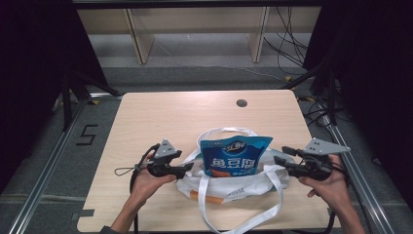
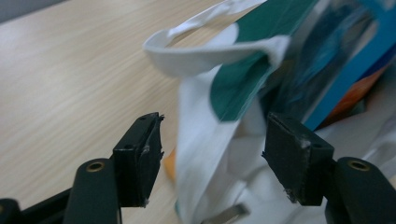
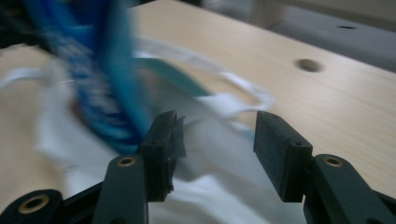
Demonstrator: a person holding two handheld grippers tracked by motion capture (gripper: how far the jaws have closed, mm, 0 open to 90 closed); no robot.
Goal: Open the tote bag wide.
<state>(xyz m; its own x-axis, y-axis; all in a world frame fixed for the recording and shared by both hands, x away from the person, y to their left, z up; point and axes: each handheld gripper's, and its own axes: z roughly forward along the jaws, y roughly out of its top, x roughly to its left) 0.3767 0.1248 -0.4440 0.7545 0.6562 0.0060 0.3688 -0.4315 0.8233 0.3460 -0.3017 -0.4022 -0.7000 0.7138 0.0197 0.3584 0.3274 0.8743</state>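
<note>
- My left gripper (image 1: 189, 168), jaws released, sits just left of the white tote bag (image 1: 243, 186).
- My right gripper (image 1: 278, 158), jaws released, flanks the bag's right; blue snack packet (image 1: 234, 157) stands inside.

White tote bag (image 1: 234, 185) slumped open on the counter (image 1: 160, 122) near its front edge, handles loose, one loop trailing over that edge. Blue snack pouch (image 1: 234, 156) stands upright in the bag's mouth, printed face frontward. Orange item (image 1: 207, 198) visible low inside the bag.
</note>
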